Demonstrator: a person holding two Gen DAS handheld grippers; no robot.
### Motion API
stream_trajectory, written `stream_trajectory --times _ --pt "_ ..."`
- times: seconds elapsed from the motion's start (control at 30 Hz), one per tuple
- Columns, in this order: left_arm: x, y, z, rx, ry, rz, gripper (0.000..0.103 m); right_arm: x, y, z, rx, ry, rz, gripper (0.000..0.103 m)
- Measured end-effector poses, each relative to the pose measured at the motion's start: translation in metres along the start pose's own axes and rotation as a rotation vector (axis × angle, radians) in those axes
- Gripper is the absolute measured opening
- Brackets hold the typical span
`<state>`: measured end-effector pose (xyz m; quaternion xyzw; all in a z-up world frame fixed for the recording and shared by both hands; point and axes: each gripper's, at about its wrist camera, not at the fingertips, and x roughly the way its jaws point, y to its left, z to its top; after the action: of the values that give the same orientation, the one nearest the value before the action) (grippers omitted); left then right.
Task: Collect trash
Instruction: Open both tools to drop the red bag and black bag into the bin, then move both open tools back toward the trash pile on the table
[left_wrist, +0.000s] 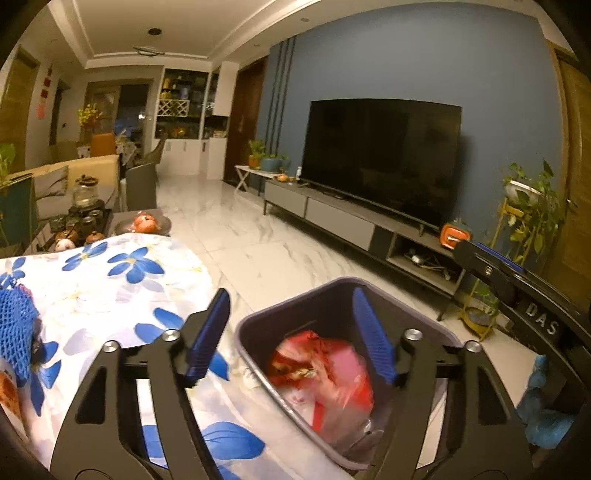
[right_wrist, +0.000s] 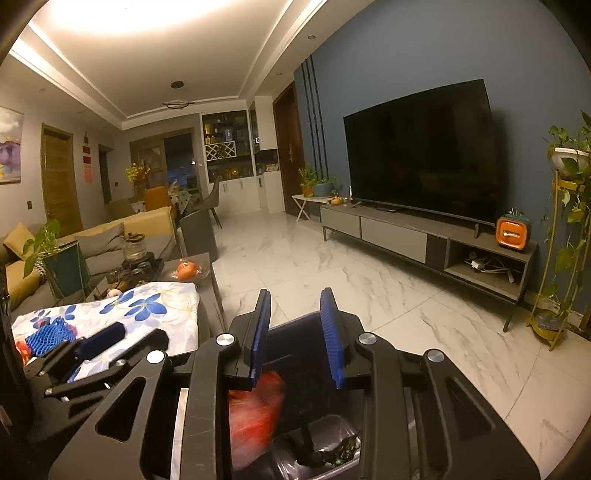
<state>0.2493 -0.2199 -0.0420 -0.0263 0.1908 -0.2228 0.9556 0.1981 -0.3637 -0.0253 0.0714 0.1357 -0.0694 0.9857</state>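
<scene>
Left wrist view, bin (left_wrist: 258, 328) holding red bag (left_wrist: 332, 365), both hand-held grippers spread, empty.

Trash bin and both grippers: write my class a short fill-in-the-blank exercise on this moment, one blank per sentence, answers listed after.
1. The red plastic bag lies inside the ____.
2. The left gripper holds nothing; its fingers are ____.
3. The blue mesh net rests on a cloth printed with blue ____.
4. The right gripper hangs above the bin with its jaws ____.

Missing words: bin; open; flowers; open
</scene>
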Motion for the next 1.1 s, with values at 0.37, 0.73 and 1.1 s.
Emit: stream_trajectory --times 0.37,0.73,1.1 --pt "-0.022 0.015 -0.010 -0.007 0.010 0.099 0.088 -0.013 0.009 -0.017 -0.001 0.035 -0.043 0.060" --pt "-0.081 0.027 -0.032 0.001 -0.007 0.192 0.093 -0.051 0.030 -0.031 -0.043 0.003 -0.075 0.083" --pt "-0.144 0.055 -0.047 -0.025 -0.038 0.279 0.094 -0.079 0.055 -0.041 -0.053 -0.007 -0.041 0.087"
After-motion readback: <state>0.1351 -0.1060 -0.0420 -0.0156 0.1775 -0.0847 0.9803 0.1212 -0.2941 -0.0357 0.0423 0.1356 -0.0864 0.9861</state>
